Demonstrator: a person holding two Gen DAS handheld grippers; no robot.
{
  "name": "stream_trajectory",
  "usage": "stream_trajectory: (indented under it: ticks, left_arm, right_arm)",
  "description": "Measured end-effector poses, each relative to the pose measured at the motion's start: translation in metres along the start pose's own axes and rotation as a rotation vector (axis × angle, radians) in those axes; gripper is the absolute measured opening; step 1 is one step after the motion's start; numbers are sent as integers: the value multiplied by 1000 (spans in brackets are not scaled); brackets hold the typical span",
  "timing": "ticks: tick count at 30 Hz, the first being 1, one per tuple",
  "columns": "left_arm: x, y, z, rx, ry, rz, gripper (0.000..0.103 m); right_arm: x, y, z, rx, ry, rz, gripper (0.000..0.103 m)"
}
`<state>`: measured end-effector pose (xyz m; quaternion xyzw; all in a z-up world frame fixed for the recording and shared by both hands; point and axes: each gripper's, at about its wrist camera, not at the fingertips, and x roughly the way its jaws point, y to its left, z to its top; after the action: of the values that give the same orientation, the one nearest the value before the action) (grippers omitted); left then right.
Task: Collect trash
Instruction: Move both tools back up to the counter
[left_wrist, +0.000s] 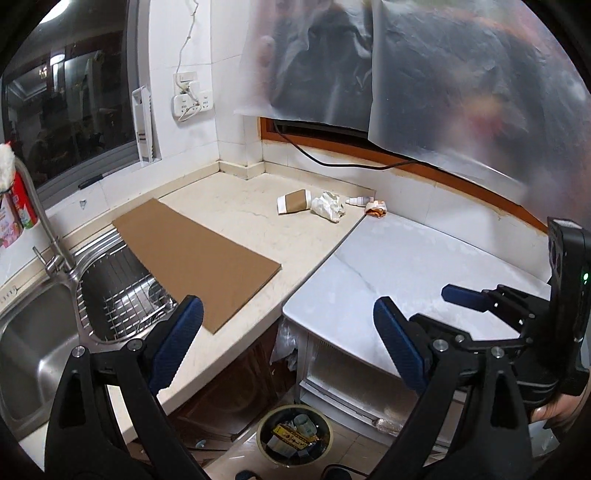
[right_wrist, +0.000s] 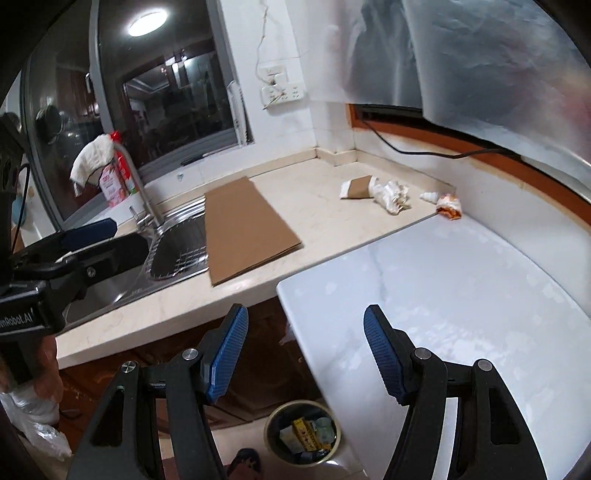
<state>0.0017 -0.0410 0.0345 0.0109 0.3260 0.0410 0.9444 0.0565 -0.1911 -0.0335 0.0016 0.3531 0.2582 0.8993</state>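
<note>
jaws of our left gripper and right gripper spread, empty; cup, tissue, small bottle, wrapper across the surface; cardboard beside.

I note the sink as brushed, reflective metal. Cardboard sheet: matt brown, flat. Tabletop: cream stone, dull sheen; white slab glossier. Crumpled paper looks creased. My gripper pads: textured blue, arms matt black plastic.
</note>
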Motion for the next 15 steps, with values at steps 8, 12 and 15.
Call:
stream_trajectory:
  ticks: [8,12,15]
  left_arm:
    - [42,6,37,12,-13,-43,92]
    - [79,15,59,44,-1,-76,92]
    - [108,19,76,70,14,-110,92]
  right_arm:
    - [23,-29,38,44,-28,-65,69]
    - [41,-40,60,68,-56,-116,71]
    - [62,-52,79,102,-63,-173,71]
